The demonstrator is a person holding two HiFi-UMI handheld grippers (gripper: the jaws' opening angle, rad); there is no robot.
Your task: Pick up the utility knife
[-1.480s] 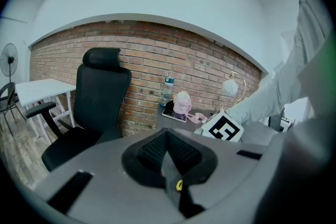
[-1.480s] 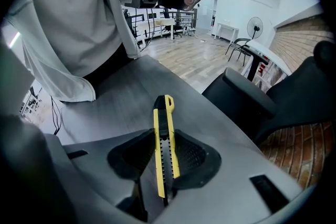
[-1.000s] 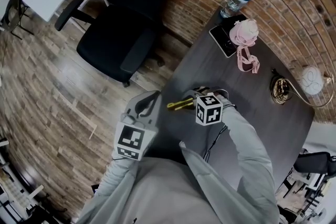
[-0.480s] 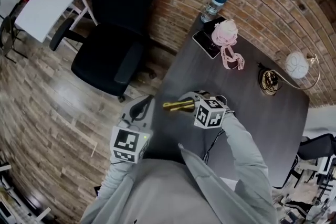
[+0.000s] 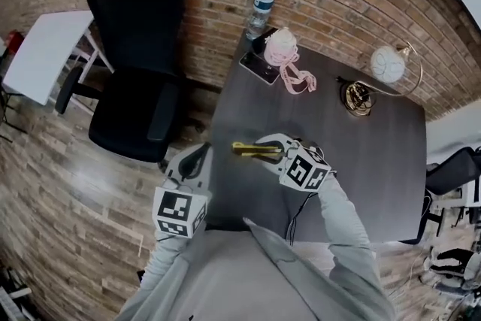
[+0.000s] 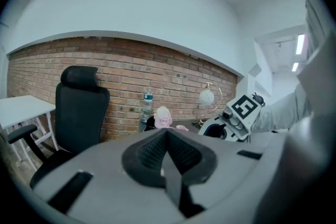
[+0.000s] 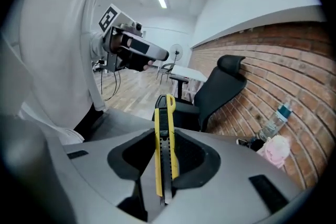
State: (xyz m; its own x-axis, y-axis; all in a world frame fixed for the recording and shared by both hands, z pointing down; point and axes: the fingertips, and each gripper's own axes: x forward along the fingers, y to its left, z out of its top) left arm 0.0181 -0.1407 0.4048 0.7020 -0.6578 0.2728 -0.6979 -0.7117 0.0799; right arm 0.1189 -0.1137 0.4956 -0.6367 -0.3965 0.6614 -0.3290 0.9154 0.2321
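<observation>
A yellow and black utility knife [image 7: 165,139] stands clamped between the jaws of my right gripper [image 7: 164,157], its tip sticking out past them. In the head view the right gripper [image 5: 275,149] holds the utility knife [image 5: 252,149] raised above the near left part of the dark table [image 5: 376,154], the knife pointing left. My left gripper [image 5: 197,160] hangs off the table's left edge. In the left gripper view the left gripper [image 6: 167,150] has its pads pressed together with nothing between them.
At the table's far end lie a water bottle [image 5: 260,10], a phone [image 5: 259,65], a pink bundle with a ribbon [image 5: 282,53], a globe lamp [image 5: 388,64] and a gold coil [image 5: 355,97]. A black office chair [image 5: 139,49] and a white desk [image 5: 41,52] stand to the left.
My right gripper has risen with the knife and rolled. The left gripper has lifted a little. The head camera has tilted, so the table's far end shows more fully.
</observation>
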